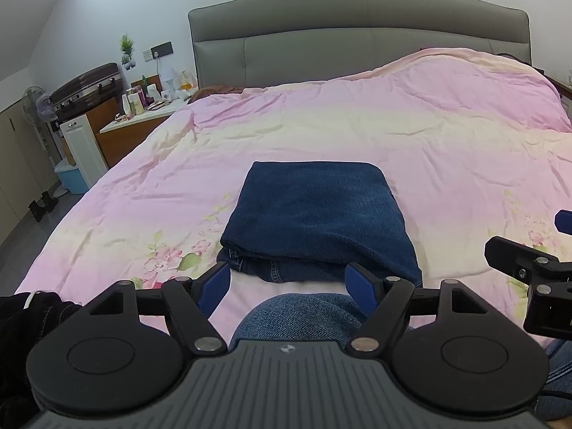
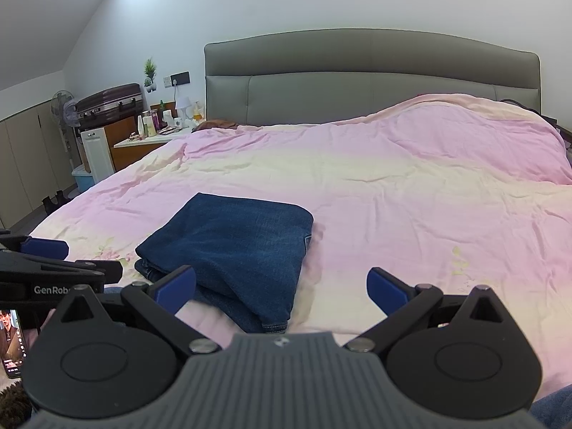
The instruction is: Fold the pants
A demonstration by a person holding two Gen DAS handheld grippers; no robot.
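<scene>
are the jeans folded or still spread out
Folded: the jeans lie as a compact rectangle on the pink duvet, layers stacked at the near edge.

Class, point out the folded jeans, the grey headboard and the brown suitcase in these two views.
folded jeans (image 1: 314, 211): left wrist view, middle of the top denim layer.
grey headboard (image 2: 371, 75): right wrist view, centre of the padded panel.
brown suitcase (image 1: 87, 87): left wrist view, side of its shell.

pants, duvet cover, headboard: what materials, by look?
Pants: dark blue denim, matte; twill grain and stitched hems show. Duvet cover: thin woven fabric, probably cotton, soft creases, printed flowers. Headboard: grey leather or faux leather, smooth with slight sheen, seamed panels.
</scene>
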